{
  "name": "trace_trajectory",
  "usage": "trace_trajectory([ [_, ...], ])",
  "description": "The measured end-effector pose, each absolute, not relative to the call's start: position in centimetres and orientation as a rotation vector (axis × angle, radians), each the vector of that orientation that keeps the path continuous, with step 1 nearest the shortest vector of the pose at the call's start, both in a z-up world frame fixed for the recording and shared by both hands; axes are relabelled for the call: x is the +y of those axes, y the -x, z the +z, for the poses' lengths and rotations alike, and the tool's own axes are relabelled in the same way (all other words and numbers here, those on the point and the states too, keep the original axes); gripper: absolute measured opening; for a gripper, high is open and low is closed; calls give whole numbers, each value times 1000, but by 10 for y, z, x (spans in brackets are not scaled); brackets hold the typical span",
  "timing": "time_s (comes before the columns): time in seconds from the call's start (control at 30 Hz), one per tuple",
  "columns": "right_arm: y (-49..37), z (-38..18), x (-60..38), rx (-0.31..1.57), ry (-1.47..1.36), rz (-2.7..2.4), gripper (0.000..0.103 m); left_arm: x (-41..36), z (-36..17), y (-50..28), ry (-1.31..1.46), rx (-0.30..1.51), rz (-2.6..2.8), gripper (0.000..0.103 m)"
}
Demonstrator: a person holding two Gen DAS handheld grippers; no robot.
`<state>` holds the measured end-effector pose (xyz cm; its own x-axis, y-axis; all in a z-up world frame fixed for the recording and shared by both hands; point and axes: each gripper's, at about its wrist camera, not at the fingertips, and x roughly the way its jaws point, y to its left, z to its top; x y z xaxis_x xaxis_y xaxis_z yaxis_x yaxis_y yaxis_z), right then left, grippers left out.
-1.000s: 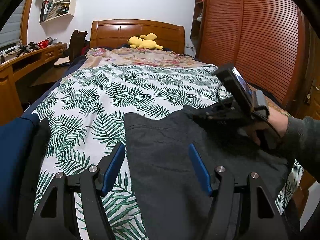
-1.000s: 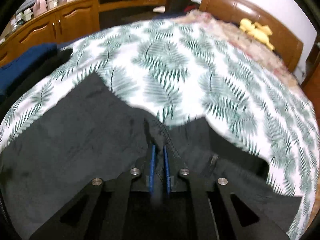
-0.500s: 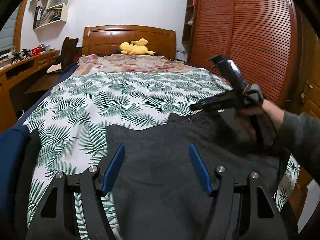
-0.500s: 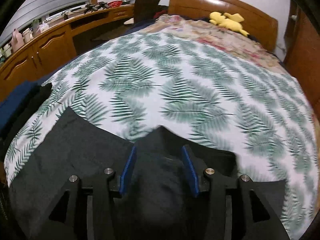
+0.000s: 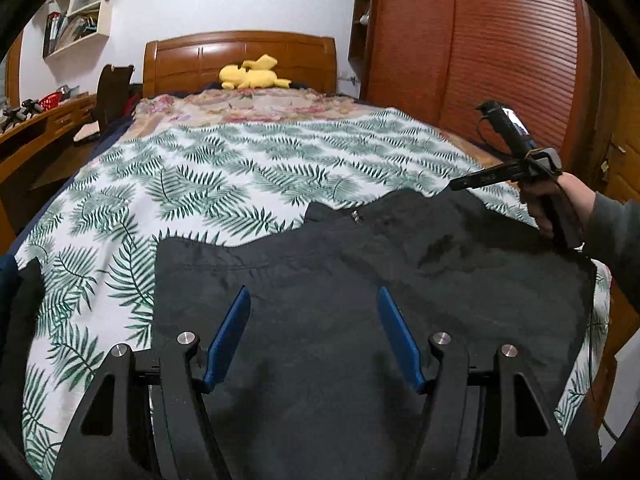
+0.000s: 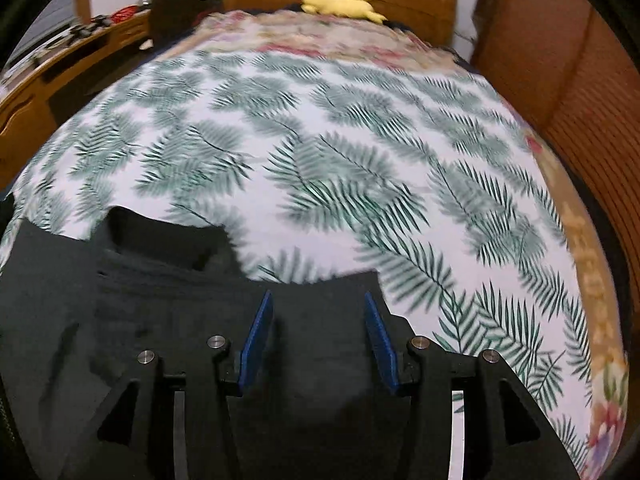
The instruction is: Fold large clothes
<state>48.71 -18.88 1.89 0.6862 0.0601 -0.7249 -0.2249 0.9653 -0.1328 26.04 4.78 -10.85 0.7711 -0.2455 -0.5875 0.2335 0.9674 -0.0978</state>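
Note:
A large dark grey garment (image 5: 360, 280) lies spread flat on the near end of a bed with a palm-leaf cover (image 5: 240, 168). It also shows in the right wrist view (image 6: 160, 320). My left gripper (image 5: 314, 300) is open and empty, hovering over the garment's near middle. My right gripper (image 6: 318, 304) is open and empty above the garment's far right edge. From the left wrist view the right gripper (image 5: 460, 185) hangs in a hand above the garment's far right corner.
A yellow plush toy (image 5: 252, 76) lies by the wooden headboard (image 5: 240, 52). A wooden wardrobe (image 5: 500, 48) stands along the right side. A desk (image 5: 36, 128) and chair (image 5: 114, 88) stand left. Dark blue cloth (image 5: 8, 280) lies at the left edge.
My right gripper let go of the garment's edge, opened, and lifted up and back to the right. The garment now lies flatter. The left gripper stayed open and rose slightly.

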Motion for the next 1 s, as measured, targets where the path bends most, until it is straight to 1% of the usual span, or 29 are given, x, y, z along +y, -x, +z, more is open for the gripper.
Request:
trace_trajectory([
  [0.23,-526,-18,-209,904,192,132,49,44,-114,-264,13,660,-255,67],
  [0.3,-528,-19,-210,897,181,144,41,43,-114,-264,9,664,-254,67],
  [0.37,-531,-20,-209,895,197,153,9,42,-115,-264,5,667,-252,67],
  [0.47,-528,-21,-198,893,307,165,7,41,-113,-263,0,662,-250,67],
  [0.57,-519,-6,-195,788,340,103,6,41,-113,-264,-4,659,-250,67],
  [0.63,-517,9,-205,704,298,23,6,41,-113,-263,-4,655,-245,67],
  [0.67,-520,12,-213,695,258,-7,6,41,-112,-262,-4,652,-241,67],
  [0.8,-533,-2,-219,763,236,-30,6,41,-110,-258,-11,639,-244,67],
  [0.83,-533,-4,-219,770,234,-30,8,41,-110,-257,-13,637,-245,67],
  [0.87,-533,-4,-221,773,224,-29,15,41,-109,-257,-13,637,-245,67],
  [0.9,-532,-3,-224,777,213,-23,18,41,-109,-257,-13,636,-246,67],
  [0.93,-527,-2,-225,774,212,-20,25,41,-109,-256,-13,636,-247,67],
  [0.97,-521,0,-225,769,219,-14,37,41,-108,-256,-14,635,-247,67],
  [1.0,-513,2,-225,760,227,-7,42,41,-108,-256,-15,635,-248,67],
])
